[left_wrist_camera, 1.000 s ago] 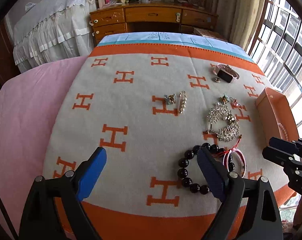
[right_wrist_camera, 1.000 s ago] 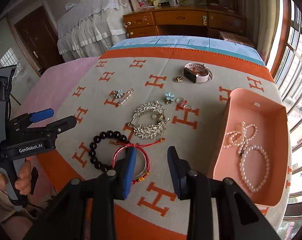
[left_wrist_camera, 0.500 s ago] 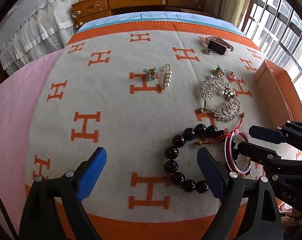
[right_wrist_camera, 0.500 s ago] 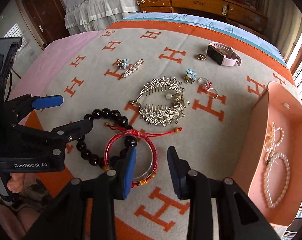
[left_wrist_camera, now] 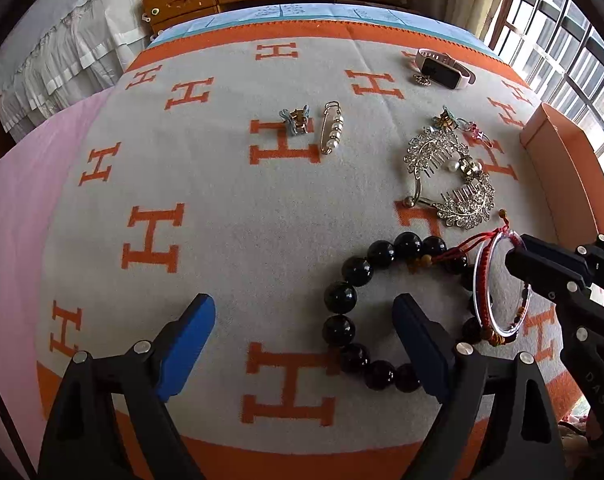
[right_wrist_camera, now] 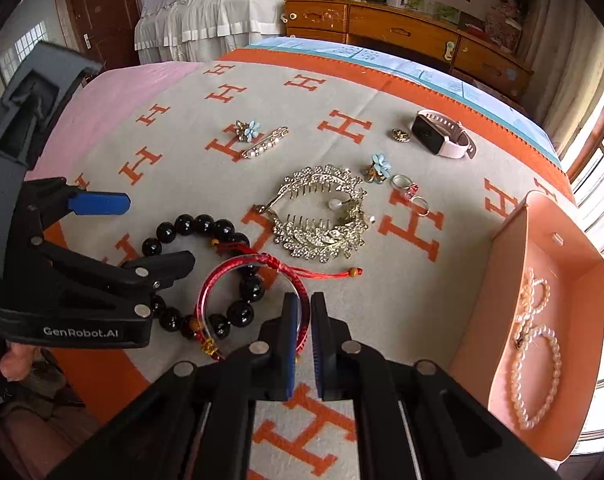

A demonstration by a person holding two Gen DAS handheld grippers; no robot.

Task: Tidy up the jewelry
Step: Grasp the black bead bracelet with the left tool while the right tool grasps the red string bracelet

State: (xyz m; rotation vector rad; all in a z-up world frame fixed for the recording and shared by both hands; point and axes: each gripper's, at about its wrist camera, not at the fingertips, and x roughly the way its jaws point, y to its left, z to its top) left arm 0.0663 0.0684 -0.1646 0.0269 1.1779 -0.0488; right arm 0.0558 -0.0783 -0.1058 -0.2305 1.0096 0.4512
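My right gripper is shut on the near rim of a red-thread bangle, which is tilted up off the blanket; it also shows in the left wrist view. Under it lies a black bead bracelet, also in the left wrist view. My left gripper is open and empty, low over the blanket, its right finger over the black beads. A silver rhinestone hair comb lies beyond. The orange box at the right holds pearl bracelets.
On the H-pattern blanket lie a pearl pin, a blue flower clip, another flower clip, rings, a small gold brooch and a pink watch. A wooden dresser stands behind.
My right gripper has moved forward and closed on the red bangle's rim, lifting that edge. My left gripper has come lower and closer to the black bead bracelet, still open.
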